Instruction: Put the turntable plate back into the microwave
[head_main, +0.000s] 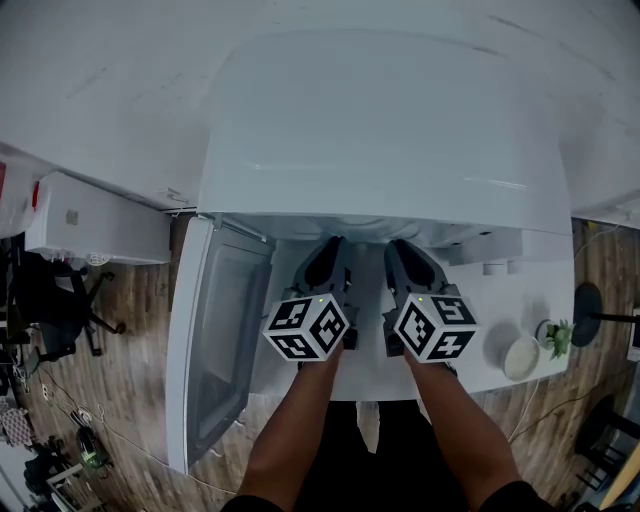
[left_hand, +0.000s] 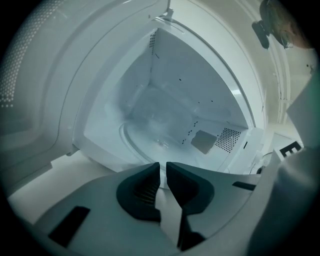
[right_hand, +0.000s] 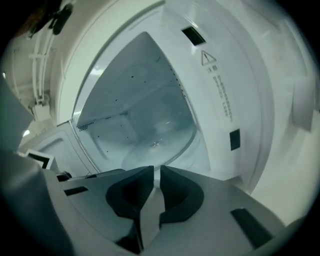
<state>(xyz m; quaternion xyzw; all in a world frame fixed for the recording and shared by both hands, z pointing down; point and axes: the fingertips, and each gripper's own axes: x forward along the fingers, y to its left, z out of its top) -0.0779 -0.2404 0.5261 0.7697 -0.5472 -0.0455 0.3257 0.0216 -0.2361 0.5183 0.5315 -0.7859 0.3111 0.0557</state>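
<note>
A white microwave (head_main: 380, 120) stands with its door (head_main: 215, 340) swung open to the left. Inside, the clear glass turntable plate (left_hand: 150, 131) lies flat on the cavity floor; it also shows in the right gripper view (right_hand: 160, 142). Both grippers sit side by side at the cavity mouth, pointing in. On the left gripper (head_main: 330, 245) (left_hand: 163, 165) only a thin slit shows between the jaws, and nothing is in it. The right gripper (head_main: 400, 245) (right_hand: 156, 169) looks the same, its jaws nearly together and empty. The tips hide the plate's near rim.
The microwave stands on a white table (head_main: 500, 335) with a small white bowl (head_main: 520, 357) and a little plant (head_main: 556, 335) at its right. A dark office chair (head_main: 55, 300) is on the wooden floor at the left. The open door walls off the left side.
</note>
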